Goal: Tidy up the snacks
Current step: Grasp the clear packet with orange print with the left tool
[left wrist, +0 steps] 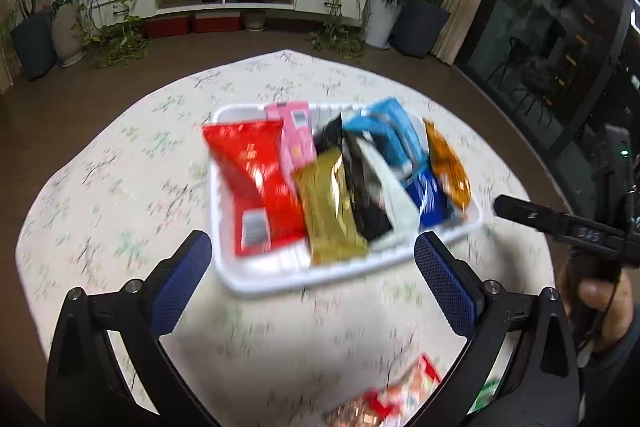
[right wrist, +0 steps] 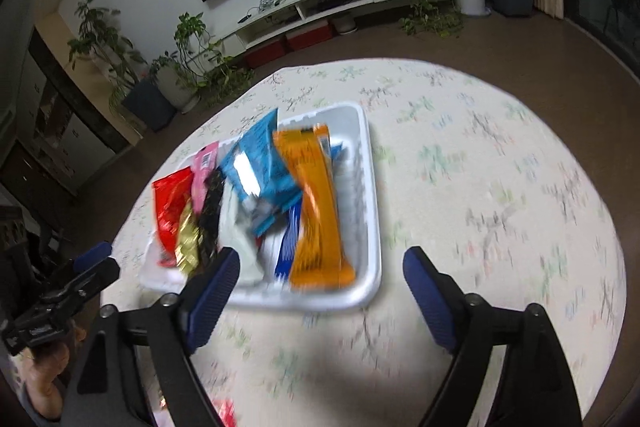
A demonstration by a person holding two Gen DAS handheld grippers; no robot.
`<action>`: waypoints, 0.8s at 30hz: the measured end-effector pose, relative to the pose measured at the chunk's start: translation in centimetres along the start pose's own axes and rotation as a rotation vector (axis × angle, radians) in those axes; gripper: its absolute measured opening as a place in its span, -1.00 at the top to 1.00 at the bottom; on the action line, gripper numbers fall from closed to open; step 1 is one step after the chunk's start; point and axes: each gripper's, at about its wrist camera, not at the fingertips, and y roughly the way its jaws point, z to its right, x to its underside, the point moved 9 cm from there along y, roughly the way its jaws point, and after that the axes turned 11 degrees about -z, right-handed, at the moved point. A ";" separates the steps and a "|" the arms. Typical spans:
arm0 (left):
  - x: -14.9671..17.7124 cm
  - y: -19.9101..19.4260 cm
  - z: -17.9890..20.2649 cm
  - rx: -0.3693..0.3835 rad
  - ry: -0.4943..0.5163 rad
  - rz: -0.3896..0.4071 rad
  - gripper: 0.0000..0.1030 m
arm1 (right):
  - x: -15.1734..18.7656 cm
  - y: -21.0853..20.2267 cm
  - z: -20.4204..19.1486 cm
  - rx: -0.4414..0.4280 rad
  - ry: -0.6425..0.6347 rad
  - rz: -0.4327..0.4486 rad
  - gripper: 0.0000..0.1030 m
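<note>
Both grippers stand wide and released, nothing between the fingers. Left gripper (left wrist: 312,267) hangs over the near edge of the white tray (left wrist: 256,283); right gripper (right wrist: 320,287) is at the tray's near right corner. The tray sits mid desk (left wrist: 120,167), ahead of both.

The tray holds packs lying side by side, long axes running roughly away from the grippers: red pack (left wrist: 256,179), pink (left wrist: 298,135), gold (left wrist: 330,207), black (left wrist: 360,187), pale white pack (left wrist: 390,203), light blue (left wrist: 394,135), dark blue (left wrist: 426,197), orange (left wrist: 448,167). Some overlap.

A loose red-and-white snack pack (left wrist: 400,399) lies on the desk at the bottom edge of the left view, nearer than the tray, below and behind the left fingertips; blurred, its long axis cannot be told. The right view shows only a red scrap at its bottom edge, left of centre.

Judgement: the loose pack is likely next. It lies back toward the person, nearer the left gripper, so that gripper would pull back and dip.
</note>
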 end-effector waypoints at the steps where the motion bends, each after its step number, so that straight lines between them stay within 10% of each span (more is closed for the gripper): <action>1: 0.9 -0.5 0.2 -0.010 0.009 0.003 -0.99 | 0.8 -0.4 0.0 -0.005 -0.001 0.000 -0.68; 15: 16.2 -2.3 4.1 -0.076 -0.073 -0.148 -0.99 | 14.7 -2.7 -1.9 -0.015 0.000 -0.014 -0.71; 24: 18.3 -2.4 6.8 -0.109 -0.063 -0.153 -0.99 | 17.5 -2.9 -2.2 0.006 -0.015 -0.015 -0.71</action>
